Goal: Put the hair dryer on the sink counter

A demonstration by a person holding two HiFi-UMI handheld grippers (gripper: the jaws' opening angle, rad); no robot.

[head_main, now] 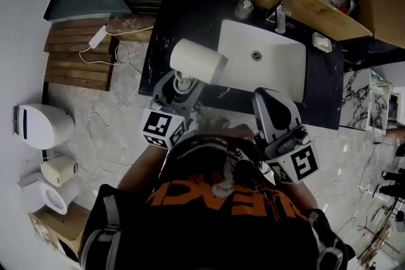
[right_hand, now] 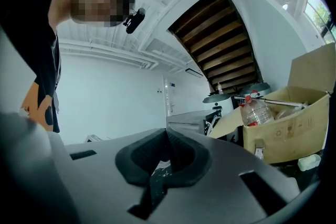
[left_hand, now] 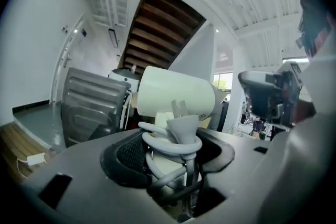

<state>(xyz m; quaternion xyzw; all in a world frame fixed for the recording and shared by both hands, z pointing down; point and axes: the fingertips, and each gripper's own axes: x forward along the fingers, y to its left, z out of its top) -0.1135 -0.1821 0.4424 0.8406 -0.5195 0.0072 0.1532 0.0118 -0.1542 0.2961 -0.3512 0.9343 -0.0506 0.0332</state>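
Note:
A white hair dryer point(head_main: 197, 62) hangs over the front left part of the black sink counter point(head_main: 166, 19), close to the white basin point(head_main: 262, 57). My left gripper point(head_main: 180, 82) is shut on its handle. In the left gripper view the barrel of the hair dryer point(left_hand: 176, 93) stands above the jaws, and its grey cord point(left_hand: 168, 143) is coiled round the handle with the plug point(left_hand: 181, 124) on top. My right gripper point(head_main: 269, 98) is held near the counter's front edge, right of the dryer. In its own view the right gripper point(right_hand: 167, 136) is shut with nothing in it.
A cardboard box point(head_main: 329, 6) with bottles stands behind the basin, and one clear bottle point(right_hand: 255, 110) shows in it. A soap dish point(head_main: 321, 42) lies at the basin's right. On the floor to the left are a white cable with an adapter point(head_main: 98, 36), wooden slats point(head_main: 76, 63) and a white appliance point(head_main: 41, 125).

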